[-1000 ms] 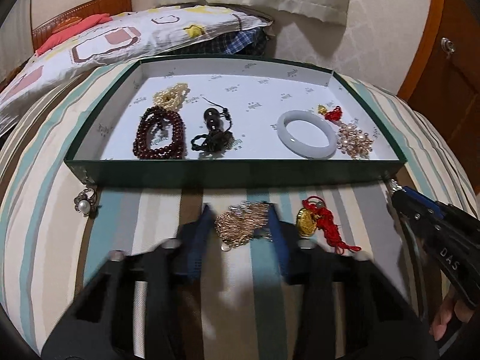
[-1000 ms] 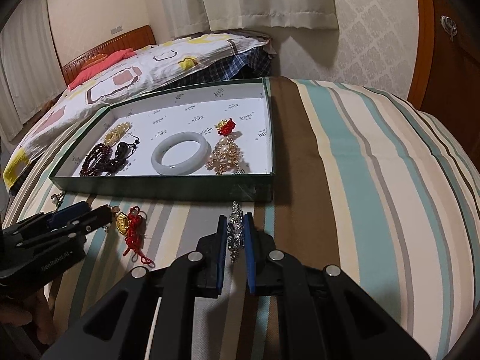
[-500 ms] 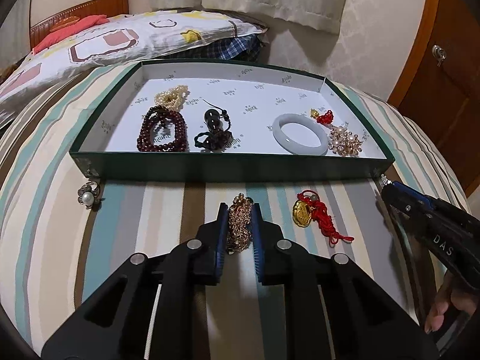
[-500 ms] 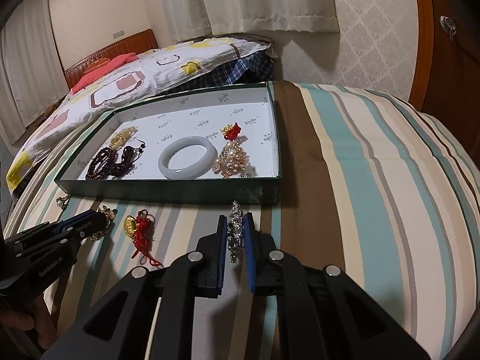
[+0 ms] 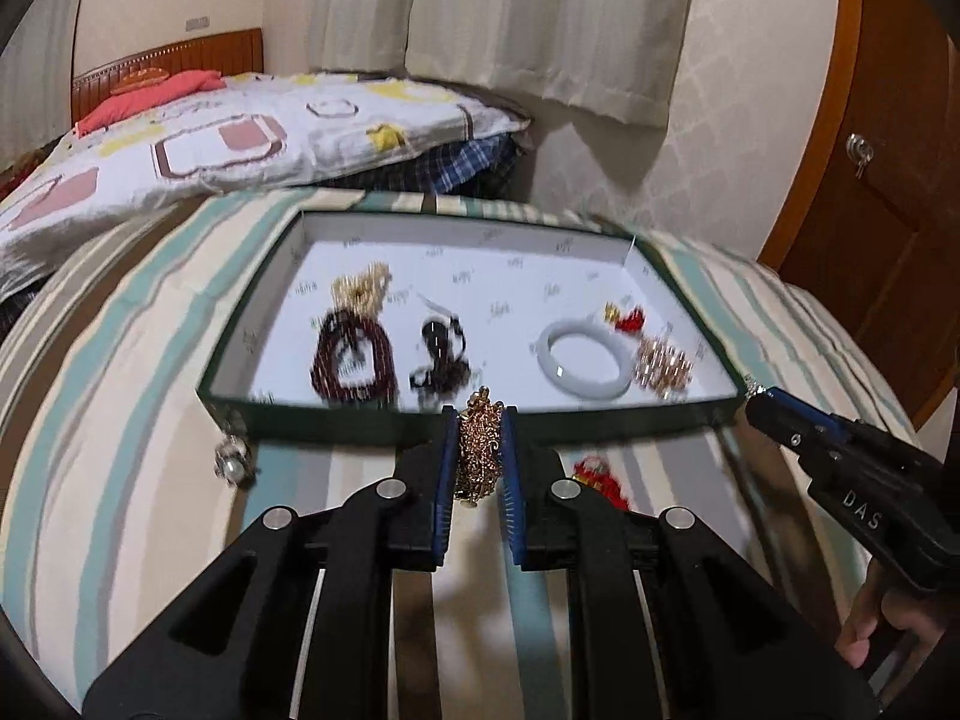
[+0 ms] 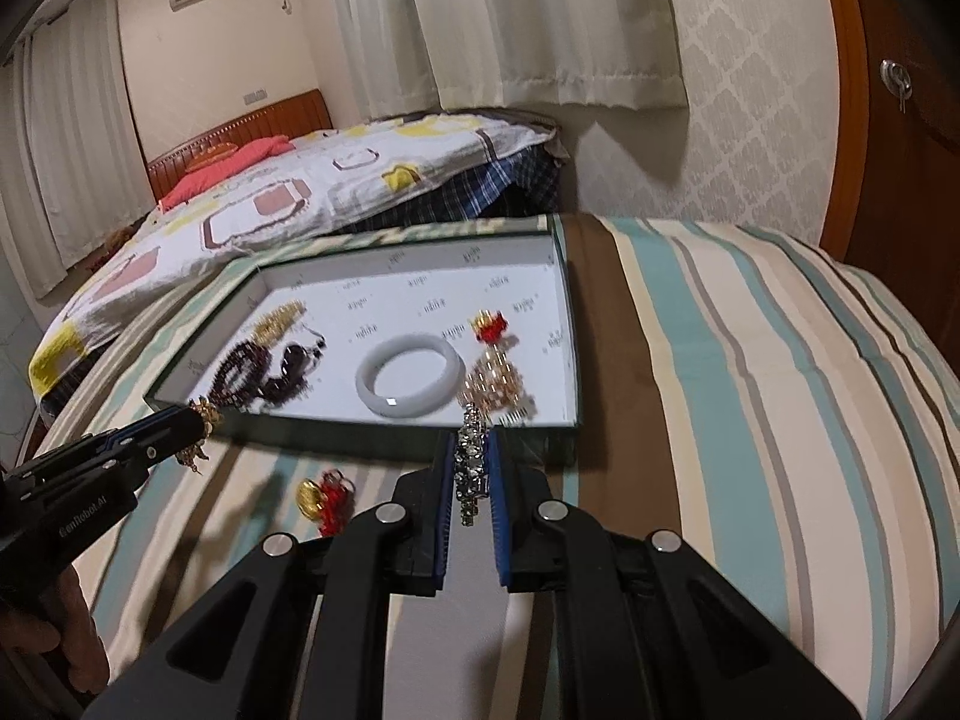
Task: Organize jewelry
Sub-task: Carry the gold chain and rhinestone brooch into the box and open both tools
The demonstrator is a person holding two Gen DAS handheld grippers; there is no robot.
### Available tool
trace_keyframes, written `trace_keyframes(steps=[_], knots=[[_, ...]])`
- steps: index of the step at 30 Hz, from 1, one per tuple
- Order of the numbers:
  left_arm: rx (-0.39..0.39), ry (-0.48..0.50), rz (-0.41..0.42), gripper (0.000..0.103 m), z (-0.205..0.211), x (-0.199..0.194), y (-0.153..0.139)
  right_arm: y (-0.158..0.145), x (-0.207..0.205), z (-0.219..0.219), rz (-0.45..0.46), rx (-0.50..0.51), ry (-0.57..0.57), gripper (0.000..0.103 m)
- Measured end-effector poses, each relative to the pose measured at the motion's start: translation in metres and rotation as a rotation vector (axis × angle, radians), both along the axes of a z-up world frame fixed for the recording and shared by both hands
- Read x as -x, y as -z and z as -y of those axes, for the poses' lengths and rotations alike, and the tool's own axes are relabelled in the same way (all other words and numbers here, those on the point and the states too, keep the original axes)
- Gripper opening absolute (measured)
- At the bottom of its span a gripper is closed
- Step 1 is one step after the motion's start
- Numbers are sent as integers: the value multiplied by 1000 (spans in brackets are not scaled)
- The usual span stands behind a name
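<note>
Between our left gripper's (image 5: 478, 450) blue pads sits a bunched gold chain piece (image 5: 478, 443), clamped tight and hanging a bit below the tips, so that hand is full. Same deal on the other side: our right gripper (image 6: 471, 468) is pinched on a silvery rhinestone strand (image 6: 470, 474) that runs lengthwise along the fingers. Moving outward, what matters is that the green tray (image 5: 360, 425) lies straight ahead of both grippers, its near wall just past the tips, long side running left to right across our view. Left hand is lined up with the tray's middle, near the dark bead loops (image 5: 354, 363); right hand sits closer to the right end, by the pale jade bangle (image 6: 410, 374) and the rose-gold cluster (image 6: 495, 383). So we reckon each piece just needs carrying forward over that near wall, no crossing over. Left on the striped cover (image 6: 750, 396): a gold-and-red charm (image 6: 324, 495) between the two grippers, plus a pearl ring (image 5: 231, 463) off to the left, nearer the left hand.
</note>
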State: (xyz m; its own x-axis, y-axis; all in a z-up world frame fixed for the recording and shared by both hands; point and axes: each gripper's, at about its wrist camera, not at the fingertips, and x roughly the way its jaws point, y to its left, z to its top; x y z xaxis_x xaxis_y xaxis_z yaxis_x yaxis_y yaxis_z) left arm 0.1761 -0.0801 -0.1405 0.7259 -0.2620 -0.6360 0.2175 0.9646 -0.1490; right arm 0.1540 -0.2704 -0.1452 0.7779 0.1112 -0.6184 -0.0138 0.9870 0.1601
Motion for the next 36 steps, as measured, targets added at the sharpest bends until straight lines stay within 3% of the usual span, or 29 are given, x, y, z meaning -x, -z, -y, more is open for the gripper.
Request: trace_keyframes(steps=[12, 20, 25, 36], knots=[[31, -11, 144, 14, -1, -30, -51, -50, -29, -9, 145, -6, -38, 12], [15, -28, 178, 14, 5, -72, -58, -63, -69, -15, 221, 12, -56, 12], [-14, -29, 147, 14, 11, -101, -44, -49, -92, -23, 204, 16, -68, 12], [-60, -41, -36, 14, 18, -158, 13, 8, -141, -35, 28, 26, -82, 12]])
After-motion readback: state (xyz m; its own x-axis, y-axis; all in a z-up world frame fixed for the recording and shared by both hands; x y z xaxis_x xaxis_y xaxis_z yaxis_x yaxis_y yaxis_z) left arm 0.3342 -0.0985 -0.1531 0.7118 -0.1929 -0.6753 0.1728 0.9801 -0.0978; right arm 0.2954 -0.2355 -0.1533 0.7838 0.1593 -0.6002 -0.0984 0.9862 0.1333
